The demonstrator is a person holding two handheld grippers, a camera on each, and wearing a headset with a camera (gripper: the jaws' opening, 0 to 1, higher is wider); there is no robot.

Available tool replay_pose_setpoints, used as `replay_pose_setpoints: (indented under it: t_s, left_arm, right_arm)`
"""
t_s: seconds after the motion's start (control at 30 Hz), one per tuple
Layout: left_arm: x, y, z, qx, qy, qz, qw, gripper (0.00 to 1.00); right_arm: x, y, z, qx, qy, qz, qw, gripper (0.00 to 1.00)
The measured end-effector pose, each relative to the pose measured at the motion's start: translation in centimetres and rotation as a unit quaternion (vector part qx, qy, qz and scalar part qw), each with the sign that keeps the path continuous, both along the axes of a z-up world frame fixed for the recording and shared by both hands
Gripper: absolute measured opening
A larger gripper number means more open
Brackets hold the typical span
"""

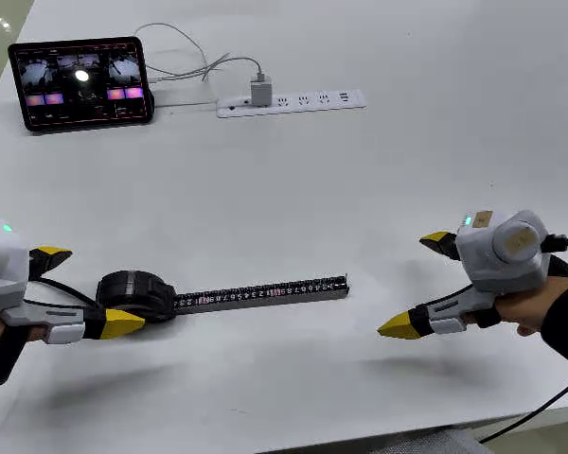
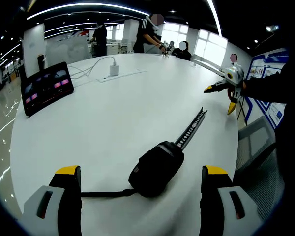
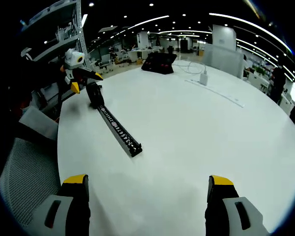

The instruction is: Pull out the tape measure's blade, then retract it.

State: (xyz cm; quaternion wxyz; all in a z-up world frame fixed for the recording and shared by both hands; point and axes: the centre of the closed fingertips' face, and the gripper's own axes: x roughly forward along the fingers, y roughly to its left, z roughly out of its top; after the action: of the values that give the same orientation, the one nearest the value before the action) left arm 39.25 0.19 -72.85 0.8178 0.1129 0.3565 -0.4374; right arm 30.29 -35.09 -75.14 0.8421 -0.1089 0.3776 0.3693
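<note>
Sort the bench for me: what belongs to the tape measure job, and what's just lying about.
Job: tape measure case, its pulled-out blade, left gripper, right gripper, both open.
Lying about: tablet, power strip, charger plugged into it, white cables.

Table [image 1: 407, 161]: tape measure [image 1: 137, 295], tablet [image 1: 80, 82], power strip [image 1: 298, 101]

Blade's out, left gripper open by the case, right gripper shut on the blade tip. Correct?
Not quite: the right gripper is open and well clear of the blade tip, per the right gripper view. The rest holds: blade out, left gripper open by the case.
</note>
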Motion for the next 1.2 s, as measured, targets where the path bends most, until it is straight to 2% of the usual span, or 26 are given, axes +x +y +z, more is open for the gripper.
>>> replay_pose_setpoints:
  t_s: [0.1,0.17,0.27,0.33,0.37,0.4,0.43,0.5,0.57,0.6,0.63,0.67,0.77,0.93,1.0,1.2]
  left_arm:
    - [-0.1,0.5,0.2,-0.01,0.004,0.017,0.9998,0.99]
    - [0.1,0.9,0.5,-0.014,-0.009,0.025,0.9995,0.99]
    - [-0.2,1.4,0.8,-0.021,-0.019,0.035,0.999,0.99]
    - [-0.6,1.7,0.7,-0.02,-0.024,0.037,0.9988,0.99]
    - [-1.0,2.0,0.4,-0.014,-0.017,0.042,0.9989,0.99]
    - [-1.1,2.1,0.2,-0.011,-0.018,0.044,0.9988,0.99]
    - [-1.2,2.3,0.2,-0.007,-0.027,0.044,0.9986,0.99]
    - [-1.8,2.6,0.0,-0.005,-0.026,0.045,0.9986,0.99]
    - [-2.3,2.9,-0.1,-0.002,-0.033,0.047,0.9983,0.99]
    - [-2.1,3.3,-0.1,0.007,-0.048,0.049,0.9976,0.99]
    - [-1.7,3.8,0.4,0.02,-0.089,0.047,0.9948,0.99]
    - [-1.9,3.7,0.7,0.015,-0.095,0.048,0.9942,0.99]
    - [-2.6,4.3,1.2,0.002,-0.088,0.063,0.9941,0.99]
    - [-3.5,5.3,1.4,0.001,-0.086,0.07,0.9938,0.99]
    - [-4.0,5.5,1.4,0.004,-0.078,0.068,0.9946,0.99]
    - [-4.8,5.8,1.7,0.005,-0.078,0.065,0.9948,0.99]
  right_arm:
    - [-0.5,-0.6,0.2,-0.001,-0.009,-0.009,0.9999,0.99]
    - [-0.8,-1.1,0.4,-0.001,-0.01,-0.016,0.9998,0.99]
    - [-1.1,-1.8,0.7,-0.004,-0.02,-0.023,0.9995,0.99]
    - [-1.3,-2.2,0.9,-0.003,-0.023,-0.03,0.9993,0.99]
    - [-1.5,-2.5,1.1,-0.004,-0.027,-0.032,0.9991,0.99]
    - [-1.6,-2.6,1.2,-0.004,-0.029,-0.033,0.999,0.99]
    - [-1.7,-2.9,1.2,-0.005,-0.031,-0.035,0.9989,0.99]
    - [-2.1,-3.2,1.4,-0.011,-0.041,-0.031,0.9986,0.99]
    - [-2.7,-3.6,1.4,-0.013,-0.041,-0.032,0.9986,0.99]
    - [-2.8,-3.7,1.4,-0.013,-0.041,-0.033,0.9985,0.99]
    - [-3.1,-3.9,1.4,-0.013,-0.041,-0.037,0.9984,0.99]
    - [-3.3,-4.1,1.4,-0.014,-0.041,-0.039,0.9983,0.99]
    - [-3.9,-4.3,1.8,-0.006,-0.047,-0.048,0.9977,0.99]
    - [-5.0,-4.9,2.4,-0.004,-0.064,-0.065,0.9958,0.99]
    - [-5.1,-5.2,2.7,-0.001,-0.08,-0.079,0.9937,0.99]
    - [-6.7,-5.8,2.4,-0.005,-0.071,-0.086,0.9937,0.99]
